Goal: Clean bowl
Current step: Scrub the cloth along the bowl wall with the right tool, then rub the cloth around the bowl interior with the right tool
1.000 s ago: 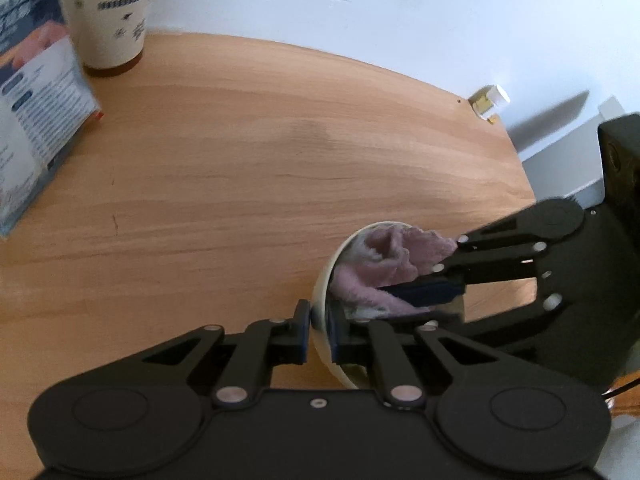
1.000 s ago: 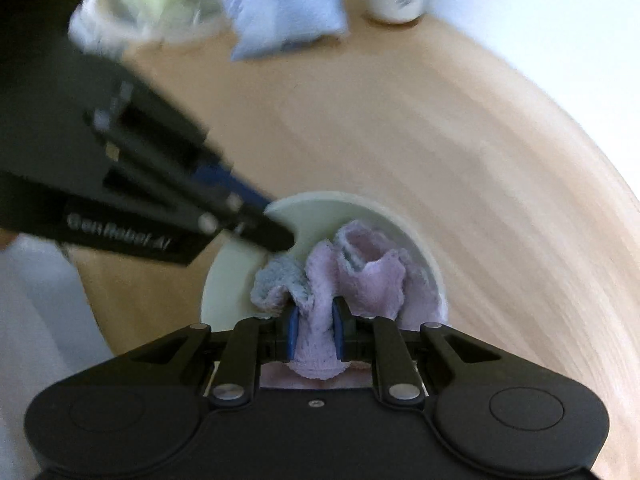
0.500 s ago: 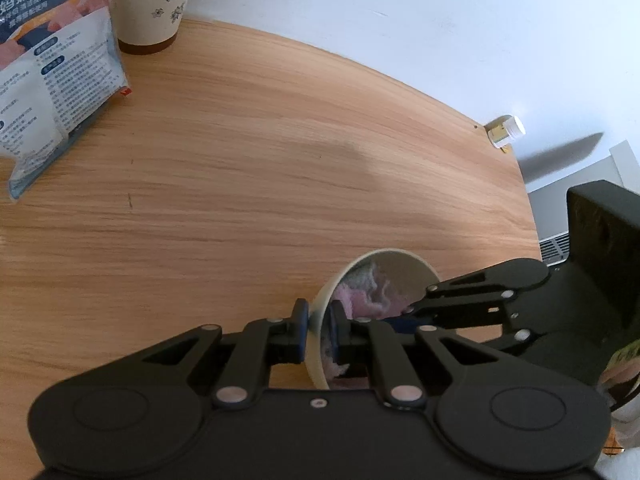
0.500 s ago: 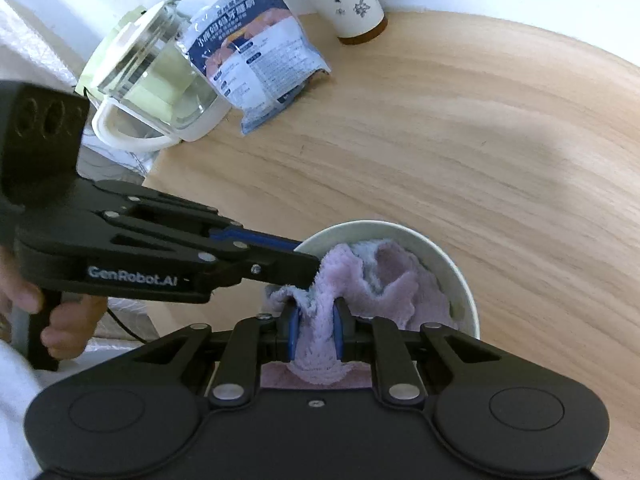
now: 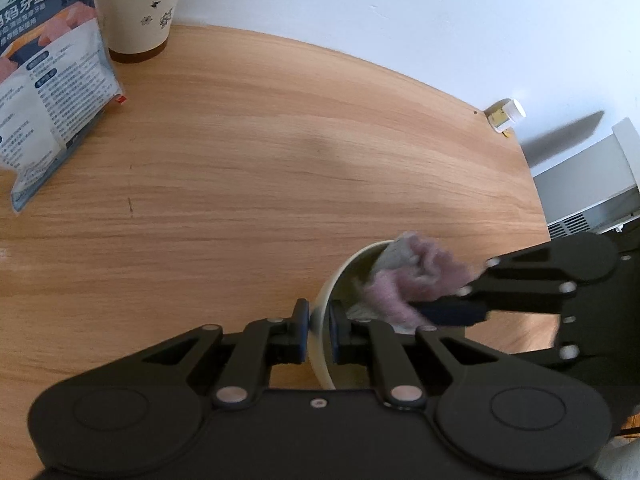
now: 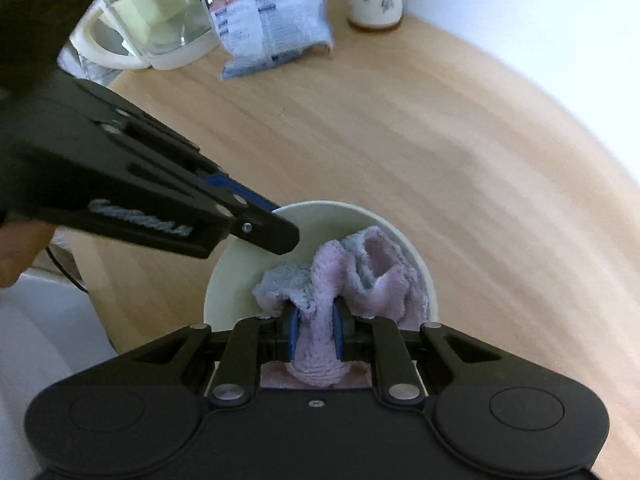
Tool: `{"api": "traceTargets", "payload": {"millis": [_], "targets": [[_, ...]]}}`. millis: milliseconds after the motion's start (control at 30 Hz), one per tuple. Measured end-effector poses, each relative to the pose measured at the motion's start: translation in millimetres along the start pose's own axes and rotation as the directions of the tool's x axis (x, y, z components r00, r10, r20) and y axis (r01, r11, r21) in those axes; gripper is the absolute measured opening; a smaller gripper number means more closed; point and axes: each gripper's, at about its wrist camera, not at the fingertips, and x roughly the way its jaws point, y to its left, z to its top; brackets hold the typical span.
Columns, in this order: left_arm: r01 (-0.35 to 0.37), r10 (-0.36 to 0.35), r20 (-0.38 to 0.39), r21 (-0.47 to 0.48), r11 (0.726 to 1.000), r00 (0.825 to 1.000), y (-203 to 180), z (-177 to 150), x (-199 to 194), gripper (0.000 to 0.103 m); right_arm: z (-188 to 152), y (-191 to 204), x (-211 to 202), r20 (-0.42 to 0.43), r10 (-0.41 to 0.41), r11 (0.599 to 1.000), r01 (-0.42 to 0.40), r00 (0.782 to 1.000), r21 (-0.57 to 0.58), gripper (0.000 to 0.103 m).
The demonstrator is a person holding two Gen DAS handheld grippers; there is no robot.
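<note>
Two hand-held grippers meet: left [image 5: 319, 330] pinching bowl [image 6: 236, 276] rim, right [image 6: 315, 334] clamping cloth [image 6: 372, 276] inside.

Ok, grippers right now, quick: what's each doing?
Left gripper: shut on the bowl rim.
Right gripper: shut on the cloth, inside the bowl.

My bench [image 5: 280, 152] is pale wood with a long straight grain, and it runs up to a plain white wall [image 5: 400, 12] — daylight falls evenly across both. Past the far right corner of the bench stands a white unit with a slatted grille [image 5: 580, 216], a dark slanting shadow [image 5: 564, 138] on the wall just above it.
</note>
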Motion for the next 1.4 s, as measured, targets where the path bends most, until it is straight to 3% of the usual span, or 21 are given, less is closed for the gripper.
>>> {"api": "traceTargets", "payload": {"millis": [133, 400, 767, 1067, 1267, 1400], "targets": [[-0.013, 0.013, -0.004, 0.059, 0.998, 1.000, -2.8, -1.9, 1.6, 0.009, -0.8, 3.7, -12.6, 0.083, -0.045, 0.997, 0.050, 0.995, -0.059, 0.019], [-0.044, 0.044, 0.001, 0.170, 0.984, 0.999, -14.0, -6.8, 4.0, 0.011, 0.5, 1.4, 7.1, 0.075, -0.071, 0.988, 0.080, 0.995, -0.129, 0.019], [-0.049, 0.049, 0.004, 0.172, 0.984, 0.999, -16.0, -7.3, 4.9, 0.011, 3.1, -2.3, 23.1, 0.003, -0.087, 0.987, 0.086, 0.996, -0.133, 0.018], [-0.048, 0.048, 0.002, 0.153, 0.987, 0.999, -15.0, -8.8, 5.2, 0.011, -3.0, -7.2, -10.4, 0.025, -0.102, 0.989, 0.104, 0.994, -0.107, 0.019], [-0.057, 0.057, 0.001, 0.171, 0.984, 0.998, -20.5, -9.2, 6.3, 0.012, -4.6, -6.5, 6.7, -0.010, -0.167, 0.982, 0.166, 0.986, -0.088, 0.019], [-0.058, 0.059, -0.002, 0.172, 0.983, 0.998, -20.7, -8.6, 6.8, 0.013, -3.8, -9.7, 18.1, -0.028, -0.152, 0.986, 0.149, 0.988, -0.071, 0.018]]}}
